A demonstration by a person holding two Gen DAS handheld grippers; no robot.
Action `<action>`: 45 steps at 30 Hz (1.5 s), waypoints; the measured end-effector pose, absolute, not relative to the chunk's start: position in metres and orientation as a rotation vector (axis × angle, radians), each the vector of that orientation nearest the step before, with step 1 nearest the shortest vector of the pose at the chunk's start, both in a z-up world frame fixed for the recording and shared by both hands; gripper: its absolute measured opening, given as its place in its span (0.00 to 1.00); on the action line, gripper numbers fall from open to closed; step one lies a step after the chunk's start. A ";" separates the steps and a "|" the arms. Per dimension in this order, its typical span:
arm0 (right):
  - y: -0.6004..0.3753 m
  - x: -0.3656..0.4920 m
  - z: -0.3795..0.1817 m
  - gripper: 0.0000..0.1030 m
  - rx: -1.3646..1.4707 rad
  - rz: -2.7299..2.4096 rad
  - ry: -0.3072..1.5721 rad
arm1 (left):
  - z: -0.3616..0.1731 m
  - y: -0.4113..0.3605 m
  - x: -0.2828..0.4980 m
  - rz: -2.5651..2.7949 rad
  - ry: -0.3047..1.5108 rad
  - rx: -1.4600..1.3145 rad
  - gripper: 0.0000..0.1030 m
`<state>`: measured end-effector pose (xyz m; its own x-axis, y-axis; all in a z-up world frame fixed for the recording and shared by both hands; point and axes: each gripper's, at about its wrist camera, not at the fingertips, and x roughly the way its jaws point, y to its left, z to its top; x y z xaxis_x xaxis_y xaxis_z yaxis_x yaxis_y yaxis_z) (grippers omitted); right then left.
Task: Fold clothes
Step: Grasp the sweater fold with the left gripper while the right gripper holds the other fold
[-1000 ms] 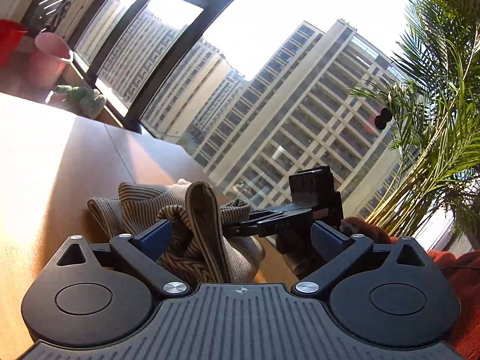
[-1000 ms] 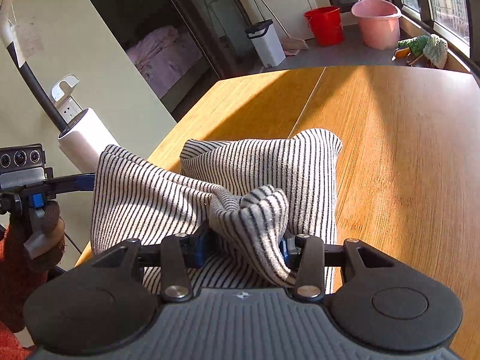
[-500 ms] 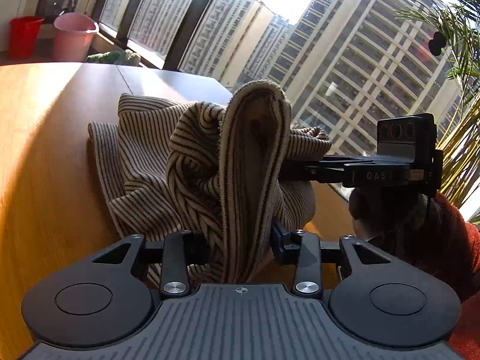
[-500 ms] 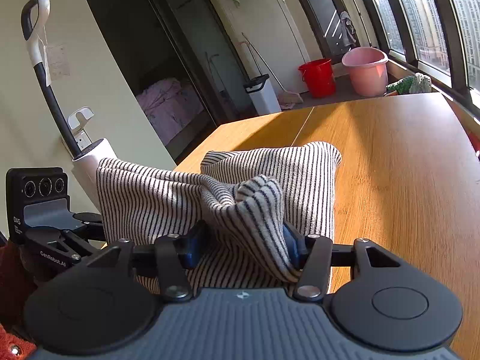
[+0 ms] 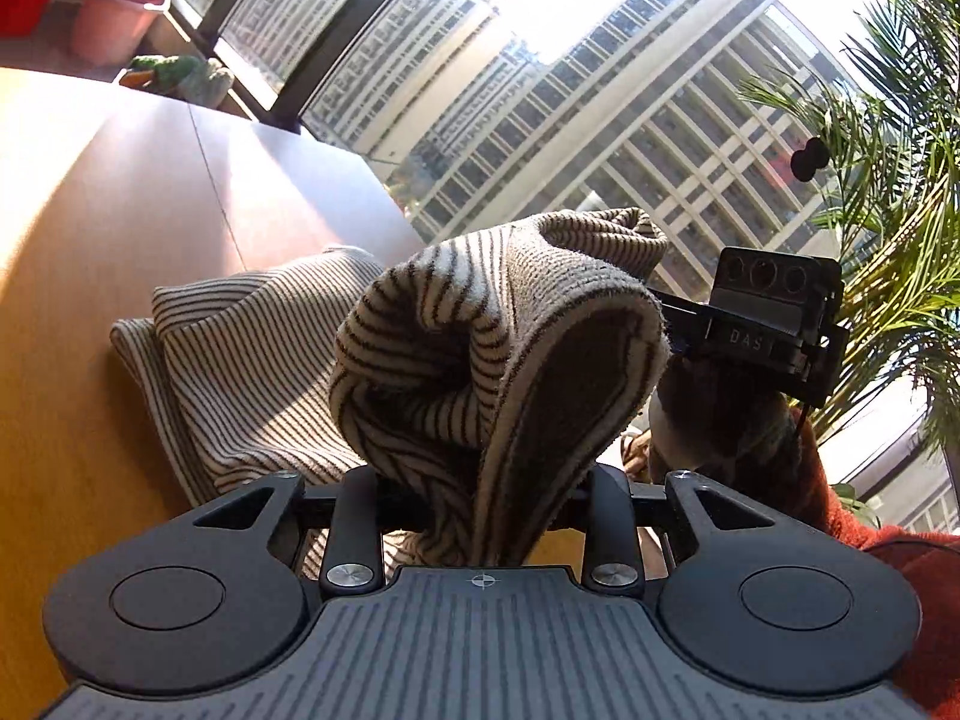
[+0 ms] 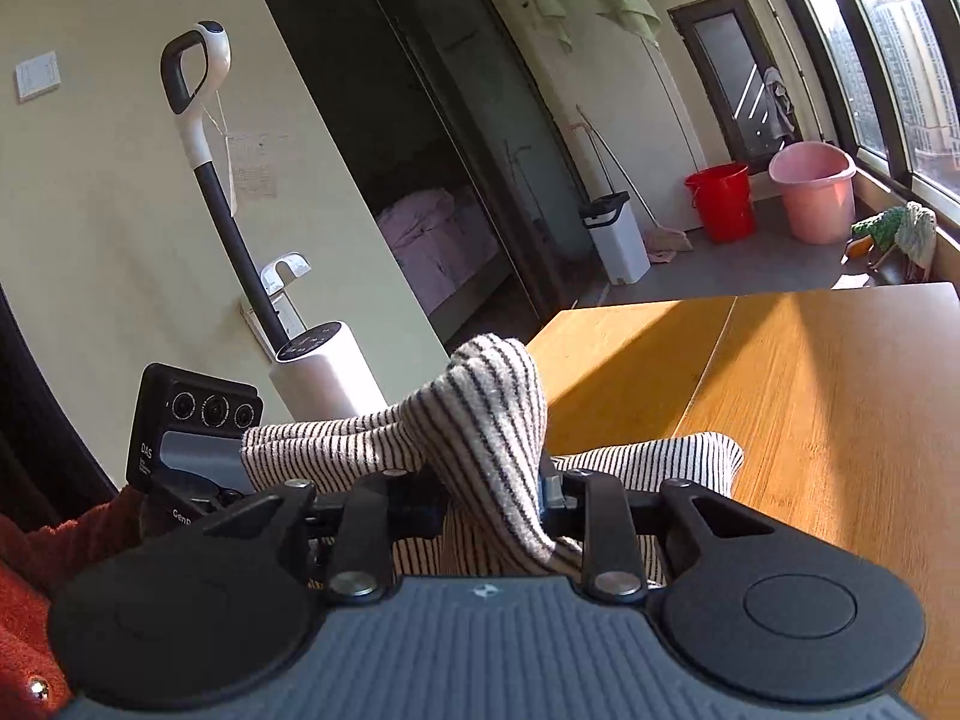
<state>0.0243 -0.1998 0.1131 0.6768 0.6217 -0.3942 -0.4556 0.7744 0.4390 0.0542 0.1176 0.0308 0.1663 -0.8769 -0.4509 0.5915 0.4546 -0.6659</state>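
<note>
**Left wrist and right wrist: striped garment pinched at both ends**

Left wrist view: a bunched fold of the striped knit garment (image 5: 480,360) is gripped by the left gripper (image 5: 480,498), its jaws narrowed and closing on the cloth. The rest of the garment is draped onto the wooden table (image 5: 90,300) at left. The right gripper (image 5: 762,324) is seen beyond the fold, held by a hand in a rust-red sleeve (image 5: 888,552).

Right wrist view: another fold of the garment (image 6: 480,420) is clamped by the right gripper (image 6: 489,504), jaws closing, cloth between them. A lower part is laid on the table (image 6: 840,420). The left gripper (image 6: 192,438) is seen at left. Red bucket (image 6: 720,201) and pink bucket (image 6: 813,192) are seen behind.
</note>
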 end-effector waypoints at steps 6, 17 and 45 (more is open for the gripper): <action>-0.191 0.107 0.040 0.28 0.416 0.506 0.670 | 0.001 0.140 0.098 -0.924 0.961 -0.518 0.42; -0.205 0.102 0.020 0.35 0.581 0.493 0.601 | 0.019 0.117 0.080 -0.894 0.785 -0.093 0.73; -0.207 -0.003 0.086 0.26 0.432 0.565 0.511 | 0.023 0.133 0.067 -1.075 0.934 -0.435 0.34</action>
<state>-0.0029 -0.2072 0.0865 0.7283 0.5986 -0.3335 -0.3918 0.7631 0.5139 0.0667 0.1333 0.0233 0.1598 -0.8878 -0.4316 0.5511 0.4430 -0.7071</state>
